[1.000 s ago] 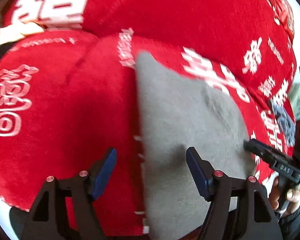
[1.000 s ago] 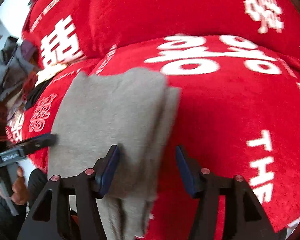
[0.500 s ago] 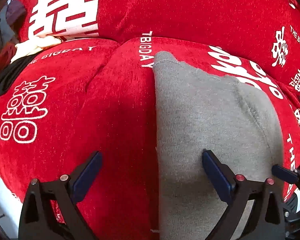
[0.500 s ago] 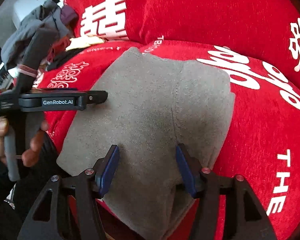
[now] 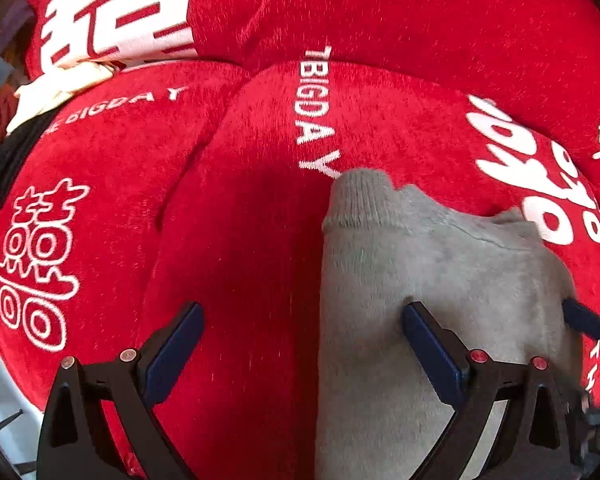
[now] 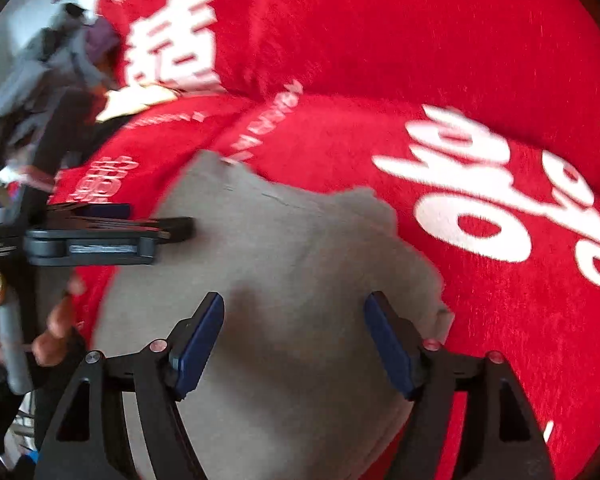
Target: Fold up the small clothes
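Observation:
A small grey knitted garment [image 5: 428, 280] lies folded flat on a red sofa seat cushion; it also shows in the right wrist view [image 6: 292, 264]. My left gripper [image 5: 300, 340] is open and empty, straddling the garment's left edge with its right finger over the cloth. My right gripper [image 6: 296, 336] is open and empty just above the near part of the garment. The left gripper also shows side-on in the right wrist view [image 6: 112, 232], over the garment's left side. The garment's near end is hidden below both views.
The red sofa [image 5: 240, 200] has white lettering on seat and back cushions [image 5: 380, 8]. A heap of grey and dark clothes [image 6: 48, 76] and a pale cloth [image 5: 56, 88] lie at the far left. The seat's front edge is close below the grippers.
Both grippers have drawn back and lowered toward the near end of the garment, so it now fills less of each view. The garment lies as before. Both stay open.

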`<state>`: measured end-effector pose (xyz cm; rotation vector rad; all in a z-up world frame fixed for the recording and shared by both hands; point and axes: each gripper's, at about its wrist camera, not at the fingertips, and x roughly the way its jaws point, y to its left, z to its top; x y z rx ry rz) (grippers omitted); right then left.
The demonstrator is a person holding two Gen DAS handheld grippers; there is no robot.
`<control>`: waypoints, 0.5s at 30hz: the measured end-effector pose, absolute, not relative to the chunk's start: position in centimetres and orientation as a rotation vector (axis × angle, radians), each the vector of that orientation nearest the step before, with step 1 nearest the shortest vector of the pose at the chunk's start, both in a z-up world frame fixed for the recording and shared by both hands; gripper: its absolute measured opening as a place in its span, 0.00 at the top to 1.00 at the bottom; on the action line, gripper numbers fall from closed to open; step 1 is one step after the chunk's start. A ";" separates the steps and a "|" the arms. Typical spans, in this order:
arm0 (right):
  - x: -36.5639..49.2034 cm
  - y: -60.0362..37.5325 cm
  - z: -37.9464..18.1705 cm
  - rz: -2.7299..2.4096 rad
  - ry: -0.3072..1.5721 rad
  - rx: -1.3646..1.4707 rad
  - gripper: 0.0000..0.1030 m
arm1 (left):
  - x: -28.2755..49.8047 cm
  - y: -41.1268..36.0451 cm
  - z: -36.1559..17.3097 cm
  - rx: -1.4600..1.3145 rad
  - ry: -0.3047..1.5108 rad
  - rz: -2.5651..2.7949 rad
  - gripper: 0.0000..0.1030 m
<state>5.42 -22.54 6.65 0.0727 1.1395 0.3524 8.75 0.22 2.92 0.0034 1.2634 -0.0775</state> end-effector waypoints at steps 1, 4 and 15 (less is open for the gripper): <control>5.7 -22.9 6.3 0.338 1.140 0.070 0.26 | 8.9 0.1 2.6 0.012 1.261 -0.085 0.02; 6.1 -24.5 5.7 0.350 1.143 0.163 0.26 | 9.3 0.0 2.4 0.018 1.252 -0.104 0.02; 0.5 -20.1 10.1 0.410 1.049 -0.003 0.25 | 4.5 -0.5 6.2 0.085 1.162 -0.158 0.02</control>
